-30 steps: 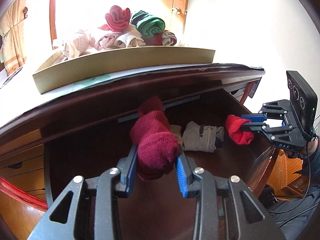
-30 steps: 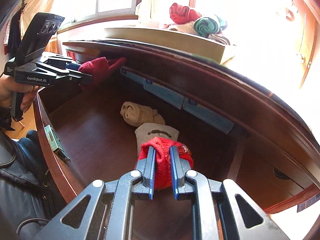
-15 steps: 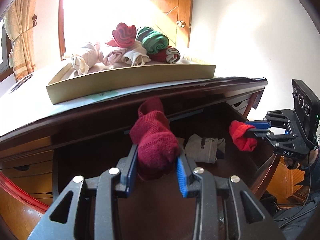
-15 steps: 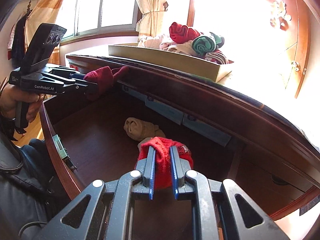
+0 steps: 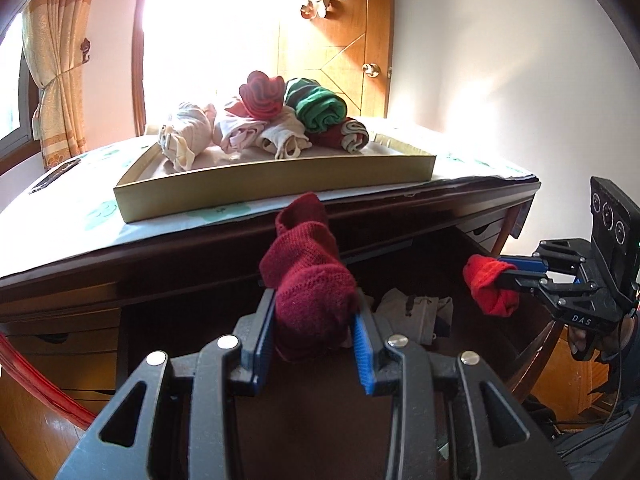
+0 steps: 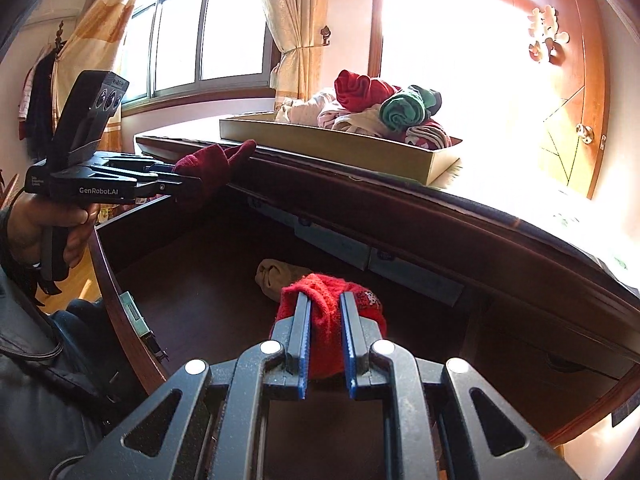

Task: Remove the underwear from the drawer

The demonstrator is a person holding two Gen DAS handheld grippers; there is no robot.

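Drawer (image 6: pixel 208 300) open; both grippers clamp rolled underwear.

maroon roll (image 5: pixel 312 300): coarse knit cloth
drawer (image 6: pixel 208 304): dark glossy wood
tray (image 5: pixel 272 184): matt card
red roll (image 6: pixel 326 320): fuzzy cloth

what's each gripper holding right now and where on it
Left gripper is shut on a dark red rolled garment, pinched at its lower end. Right gripper is shut on a bright red rolled garment, across its middle.
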